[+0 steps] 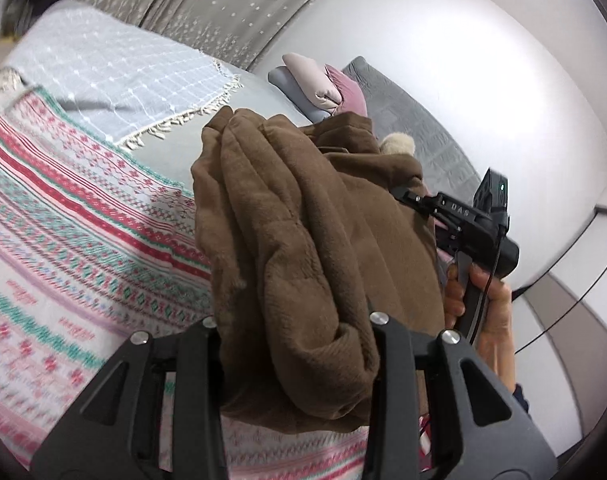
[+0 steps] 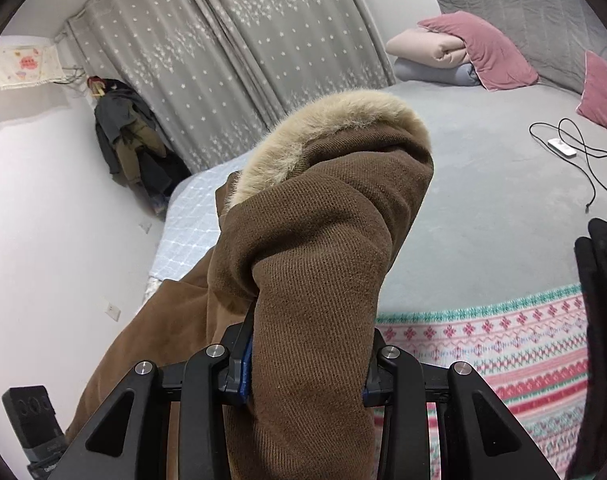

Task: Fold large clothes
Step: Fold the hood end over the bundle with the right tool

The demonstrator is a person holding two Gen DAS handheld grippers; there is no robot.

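A large brown coat (image 1: 303, 240) with a beige fur trim (image 2: 327, 132) is held bunched up above the bed. My left gripper (image 1: 295, 344) is shut on a thick fold of the coat. My right gripper (image 2: 307, 364) is shut on another thick fold near the fur trim. In the left wrist view the right gripper (image 1: 419, 200) shows at the right, its tips buried in the coat, with a hand on its handle. The coat fills the middle of both views and hides the fingertips.
A patterned pink, white and green blanket (image 1: 63, 240) covers the near bed. A pale blue checked throw (image 1: 115, 76) lies beyond. Grey sheet (image 2: 483, 200), pink pillows (image 2: 487, 48), folded bedding (image 2: 427, 48), a white remote with black cable (image 2: 561, 147). Clothes hang by the curtain (image 2: 131, 136).
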